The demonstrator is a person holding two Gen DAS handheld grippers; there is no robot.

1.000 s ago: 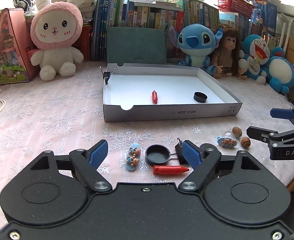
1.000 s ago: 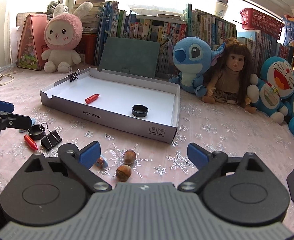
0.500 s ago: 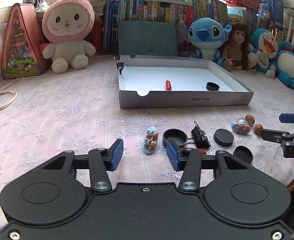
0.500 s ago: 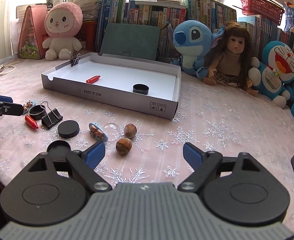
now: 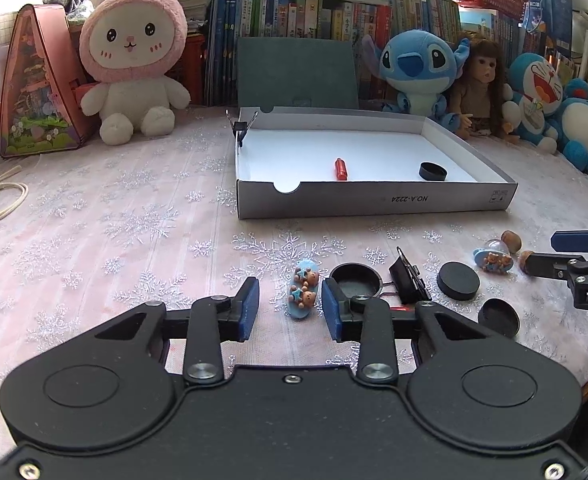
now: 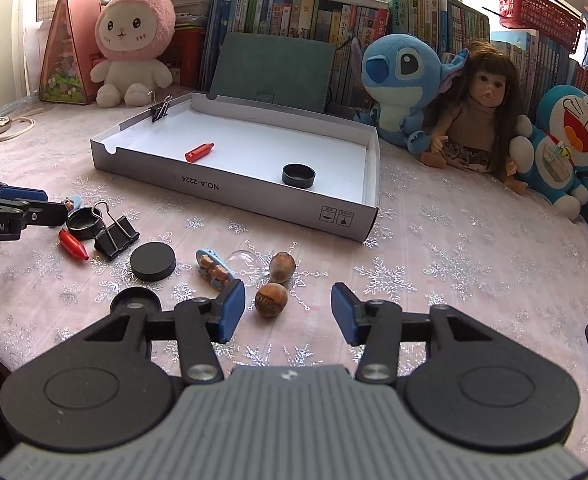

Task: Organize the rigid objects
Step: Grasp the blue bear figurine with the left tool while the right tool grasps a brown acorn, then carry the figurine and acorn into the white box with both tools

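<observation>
In the left wrist view my left gripper is low over the table, its jaws closing. A blue bear-figure clip lies between them, and the pads are still apart from it. In the right wrist view my right gripper is also closing. A brown nut sits between its jaws, near the left pad and untouched. The white cardboard box stands beyond, holding a red cap and a black cap.
Loose on the snowflake cloth are a black cup lid, binder clip, black disc, another lid, second bear clip, second nut and red piece. Plush toys, a doll and books line the back.
Both grippers' jaws have narrowed a lot. The left now frames only the bear clip, the right frames the nut. Both cameras see a little more of the table than before.
</observation>
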